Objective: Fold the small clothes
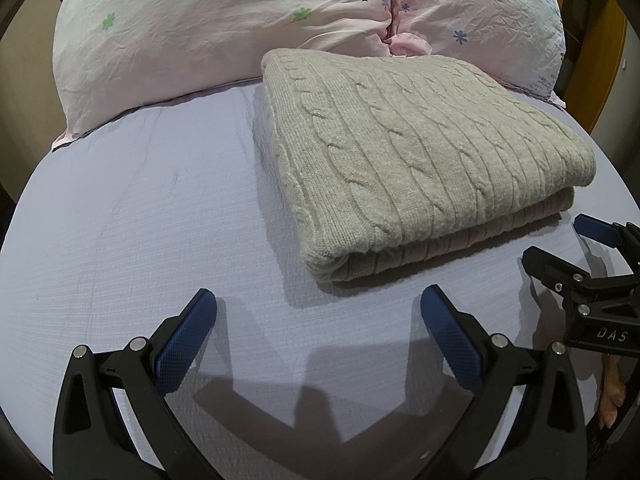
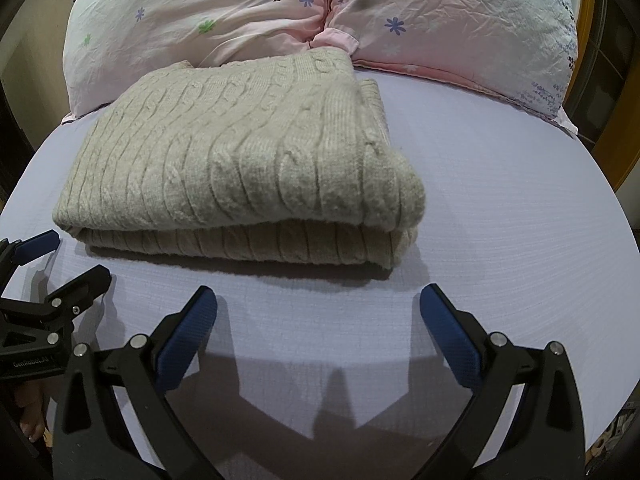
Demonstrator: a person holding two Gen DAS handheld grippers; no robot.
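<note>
A beige cable-knit sweater (image 1: pixel 416 160) lies folded in a thick rectangle on the lavender bed sheet (image 1: pixel 140 220); it also shows in the right wrist view (image 2: pixel 240 164). My left gripper (image 1: pixel 318 300) is open and empty, hovering over the sheet just in front of the sweater's near left corner. My right gripper (image 2: pixel 318 300) is open and empty, in front of the sweater's near right corner. Each gripper shows at the edge of the other's view: the right gripper (image 1: pixel 560 248) and the left gripper (image 2: pixel 76 256).
Two pink floral pillows (image 1: pixel 220 28) (image 2: pixel 460 24) lie behind the sweater at the head of the bed. A wooden frame (image 1: pixel 612 52) stands at the far right. Bare sheet (image 2: pixel 520 200) lies right of the sweater.
</note>
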